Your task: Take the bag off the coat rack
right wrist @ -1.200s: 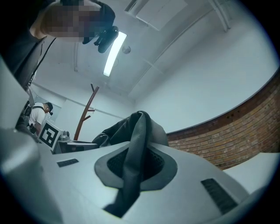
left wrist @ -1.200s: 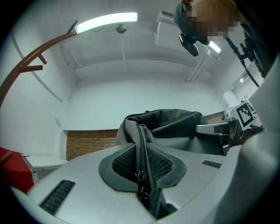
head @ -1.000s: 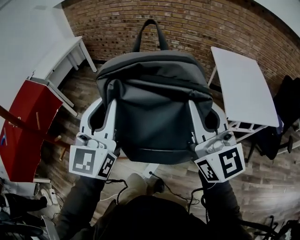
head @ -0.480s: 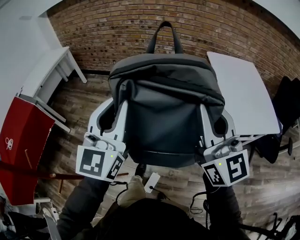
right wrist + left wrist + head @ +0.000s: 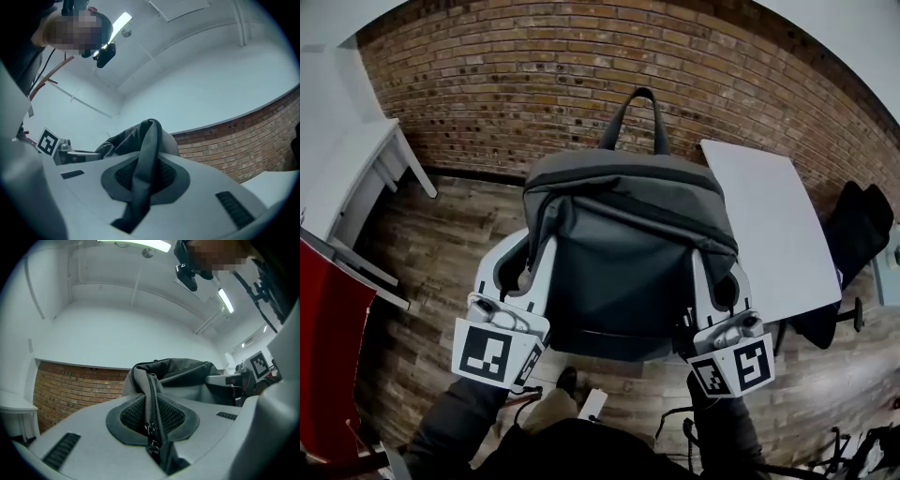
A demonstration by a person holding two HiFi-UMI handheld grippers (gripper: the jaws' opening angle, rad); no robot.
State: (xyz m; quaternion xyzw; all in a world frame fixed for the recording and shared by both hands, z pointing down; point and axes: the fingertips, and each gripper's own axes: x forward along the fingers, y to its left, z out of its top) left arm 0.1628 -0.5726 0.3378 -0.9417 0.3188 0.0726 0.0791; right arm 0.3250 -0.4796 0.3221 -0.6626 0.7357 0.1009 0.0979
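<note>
A dark grey backpack (image 5: 628,253) hangs in the air between my two grippers, with its carry loop (image 5: 635,112) standing up at the far side. My left gripper (image 5: 541,246) is shut on the bag's left side; in the left gripper view its jaws pinch a zippered seam (image 5: 151,425). My right gripper (image 5: 699,261) is shut on the bag's right side, and in the right gripper view a dark fold of the bag (image 5: 143,180) runs between its jaws. No hook or rack touches the bag in these views.
A brick wall (image 5: 516,75) stands ahead. A white table (image 5: 769,225) is at the right, with a dark chair (image 5: 853,234) beyond it. At the left are a white desk (image 5: 347,178) and a red panel (image 5: 328,356). Cables lie on the wooden floor (image 5: 441,253).
The head view has swung toward the brick wall, so the red panel and white desk slid left. Both grippers kept their hold and carried the bag along.
</note>
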